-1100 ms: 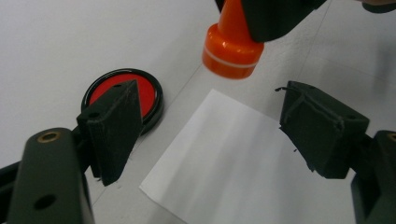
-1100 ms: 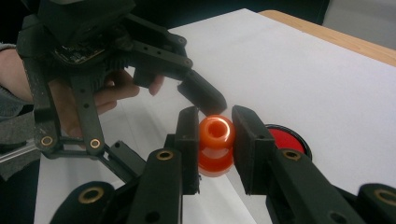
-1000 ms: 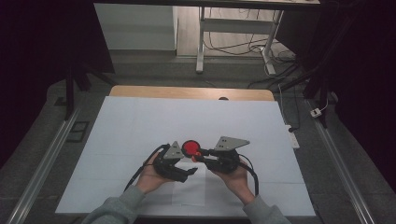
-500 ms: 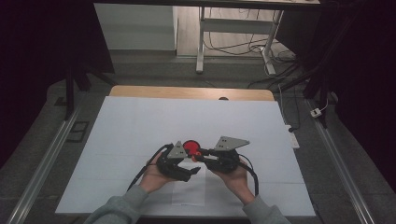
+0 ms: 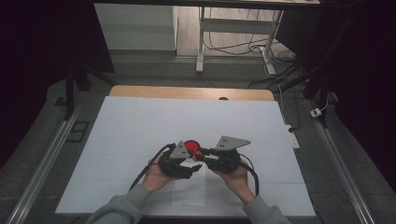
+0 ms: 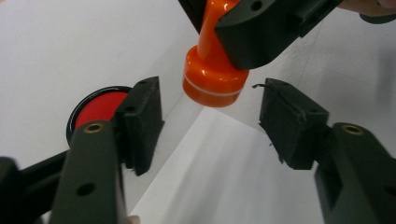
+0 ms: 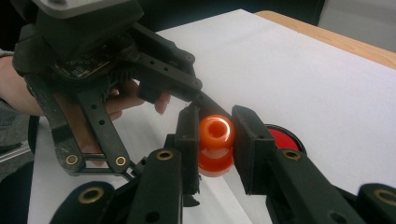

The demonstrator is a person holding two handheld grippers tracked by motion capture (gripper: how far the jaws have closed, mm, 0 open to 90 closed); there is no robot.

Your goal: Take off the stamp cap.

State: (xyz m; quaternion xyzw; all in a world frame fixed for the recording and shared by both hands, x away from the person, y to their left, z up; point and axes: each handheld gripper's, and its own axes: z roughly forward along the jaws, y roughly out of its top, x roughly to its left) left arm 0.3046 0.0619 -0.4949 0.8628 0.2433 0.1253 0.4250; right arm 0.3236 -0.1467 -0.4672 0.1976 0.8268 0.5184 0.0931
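Orange plastic, hard and glossy: that is your stamp point(image 7: 215, 145), a small knob-handled piece that looks light and rigid, with a smooth skin that could slide under the pads. Your right gripper point(image 7: 215, 135) has its jaws clamped on the narrow handle just above the wide round base, holding it in the air over the white sheet of paper point(image 6: 224, 177), with the red ink pad point(image 6: 100, 106) just beside it. That waist is the best hold, I judge, since the flare below and the knob above keep it from slipping through.

Your left gripper point(image 6: 210, 119) has just been closing its jaws, yet they stand apart on either side of the stamp's base without touching it, so nothing is gripped there. If you take the base, squeeze gently and square-on; a round glossy part may twist out.

Under you lies a white mat point(image 5: 140, 121) on a wooden table point(image 5: 154, 91), flat and bare. Around it the room is dark, with a desk frame point(image 5: 201, 42) and cables point(image 5: 280, 74) on the floor beyond.
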